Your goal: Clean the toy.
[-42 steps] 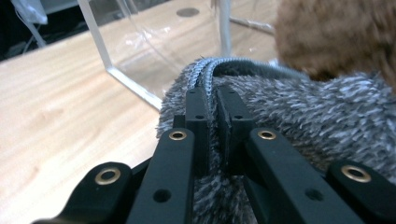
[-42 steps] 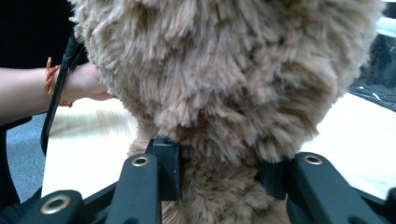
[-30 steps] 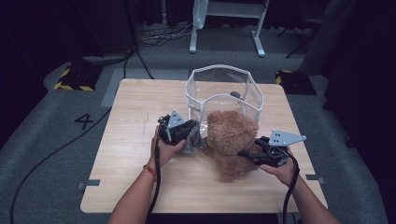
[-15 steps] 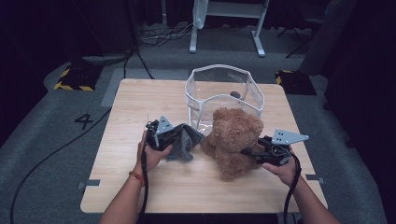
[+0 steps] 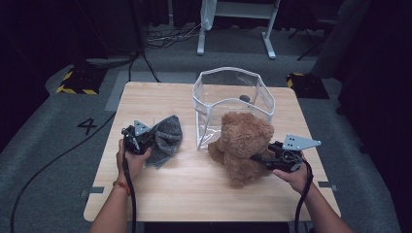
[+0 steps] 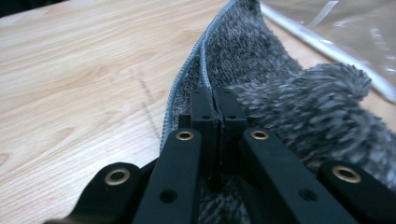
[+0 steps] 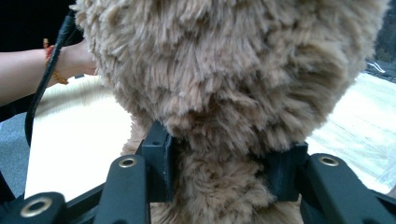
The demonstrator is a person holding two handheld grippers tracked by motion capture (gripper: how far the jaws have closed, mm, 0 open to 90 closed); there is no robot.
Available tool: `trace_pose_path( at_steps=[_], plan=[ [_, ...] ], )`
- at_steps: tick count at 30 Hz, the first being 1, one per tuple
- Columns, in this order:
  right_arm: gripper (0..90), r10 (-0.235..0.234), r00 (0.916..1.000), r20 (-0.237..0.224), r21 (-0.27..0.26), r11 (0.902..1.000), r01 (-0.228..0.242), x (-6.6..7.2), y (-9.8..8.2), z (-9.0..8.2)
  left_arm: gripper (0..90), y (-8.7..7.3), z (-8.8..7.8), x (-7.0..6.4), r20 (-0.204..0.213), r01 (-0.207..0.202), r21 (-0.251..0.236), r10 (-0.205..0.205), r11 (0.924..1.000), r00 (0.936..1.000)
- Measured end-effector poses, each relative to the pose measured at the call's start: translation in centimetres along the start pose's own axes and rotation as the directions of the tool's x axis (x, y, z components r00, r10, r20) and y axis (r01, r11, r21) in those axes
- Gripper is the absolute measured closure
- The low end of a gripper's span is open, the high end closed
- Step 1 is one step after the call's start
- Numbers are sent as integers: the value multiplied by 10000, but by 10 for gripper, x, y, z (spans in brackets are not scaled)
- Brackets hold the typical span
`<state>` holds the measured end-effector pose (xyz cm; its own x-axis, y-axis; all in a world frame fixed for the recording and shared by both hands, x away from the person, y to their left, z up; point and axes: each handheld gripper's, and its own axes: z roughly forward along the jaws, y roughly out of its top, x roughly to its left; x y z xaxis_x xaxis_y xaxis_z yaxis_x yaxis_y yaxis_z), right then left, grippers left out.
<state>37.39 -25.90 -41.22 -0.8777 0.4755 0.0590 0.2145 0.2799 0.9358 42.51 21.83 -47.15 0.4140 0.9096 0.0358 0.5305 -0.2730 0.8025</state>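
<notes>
The left gripper [image 6: 215,100] is clamped tight on the hemmed edge of a grey fleecy cloth [image 6: 289,98]; in the left gripper view its two black jaws meet with only the thin fold of fabric pinched between them. Its jaws have just been closing, with that cloth edge between them. In the high view the left gripper [image 5: 148,138] sits over the left part of the wooden table [image 5: 194,189], held by the person's left hand [image 5: 128,158], and the grey cloth [image 5: 166,138] spreads from the jaws toward the middle of the table, bunched and partly lying on the wood.

The right gripper [image 7: 224,168] grips a brown teddy bear [image 7: 229,70] around a narrow part of its plush body, one jaw pressed into the fur on each side. In the high view the right gripper [image 5: 262,159] comes in from the right, held by the right hand [image 5: 291,174], and the teddy bear [image 5: 243,141] sits upright on the table, right of centre and well apart from the cloth.

Just behind the bear stands a clear plastic bag [image 5: 233,97] with white trim, open at the top, its front wall touching or nearly touching the bear's head. A small dark object [image 5: 245,98] lies inside it; what it is cannot be told.
</notes>
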Motion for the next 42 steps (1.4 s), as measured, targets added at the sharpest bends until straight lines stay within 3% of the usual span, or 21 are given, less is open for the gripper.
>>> trace_pose_path(
  at_steps=[3,5,6,8,10,13,16,19,21,23,26,28,29,31,32,34,36,37,38,40,42],
  plan=[
    [527,8,10000,21,7,10000,-8,-1,-1,-1,877,3,12,-4,-632,13,323,7,9995,9980],
    [529,34,10000,15,-39,10000,-34,-1,-2,-2,864,4,12,-4,-787,131,316,-106,9994,9968],
    [532,45,10000,18,-39,10000,-45,-1,-2,-3,815,5,12,-5,-822,304,150,-290,9994,9962],
    [537,25,10000,18,-32,10000,-25,-1,-3,-5,650,7,7,-8,-299,260,-242,-267,9994,9992],
    [544,2,10000,24,-27,10000,-2,-1,-3,-6,535,10,-1,-13,-69,63,-589,-67,9982,10000],
    [554,-62,10000,19,-8,10000,62,0,-4,-7,307,18,-14,-18,88,241,-1009,-234,9946,9997],
    [562,-57,10000,8,-31,10000,57,1,-4,-8,234,25,-31,-18,409,461,-1853,-392,9816,9984],
    [562,-10,10000,16,-62,10000,10,1,-3,-9,169,34,-44,-28,1346,357,-2163,-64,9757,9909],
    [561,12,10000,17,-73,10000,-12,1,-3,-10,165,39,-47,-46,1861,-211,-2226,638,9747,9805],
    [556,63,10000,47,-102,9999,-62,0,-3,-10,165,44,-43,-65,2680,-631,-2043,1178,9769,9562],
    [544,136,9999,64,-97,9999,-136,-2,-3,-9,167,48,-26,-92,3241,-1212,-1773,1742,9767,9298],
    [534,131,9999,32,-79,9999,-130,-2,-3,-8,177,50,-11,-103,3328,-1392,-1517,1832,9786,9250],
    [528,124,9999,19,-61,9999,-124,-2,-3,-8,186,51,-3,-107,3522,-1352,-1436,1783,9804,9188],
    [518,163,9999,27,-26,9999,-163,-2,-2,-7,208,52,10,-112,3676,-1193,-1242,1574,9851,9166],
    [516,155,9999,36,-27,9999,-154,-2,-2,-6,253,53,16,-114,3783,-1232,-1172,1590,9854,9119],
    [506,172,9998,37,-7,9999,-172,-3,-2,-5,294,54,26,-120,3700,-1367,-1105,1684,9844,9136],
    [489,145,9999,23,25,9999,-145,-3,-1,-5,437,54,32,-122,3817,-1338,-1095,1659,9849,9093],
    [480,135,9999,28,64,9999,-135,-2,-1,-4,454,55,34,-124,3909,-1219,-1111,1561,9863,9071],
    [468,88,10000,32,121,9999,-88,-1,0,-4,532,55,35,-125,3850,-1248,-1156,1603,9854,9089],
    [434,-12,10000,44,221,9998,11,0,0,-4,625,56,36,-128,3534,-1395,-1136,1712,9837,9197],
    [384,-57,10000,69,314,9995,55,1,1,-2,716,57,37,-129,3489,-1319,-1119,1632,9849,9229]
  ],
)
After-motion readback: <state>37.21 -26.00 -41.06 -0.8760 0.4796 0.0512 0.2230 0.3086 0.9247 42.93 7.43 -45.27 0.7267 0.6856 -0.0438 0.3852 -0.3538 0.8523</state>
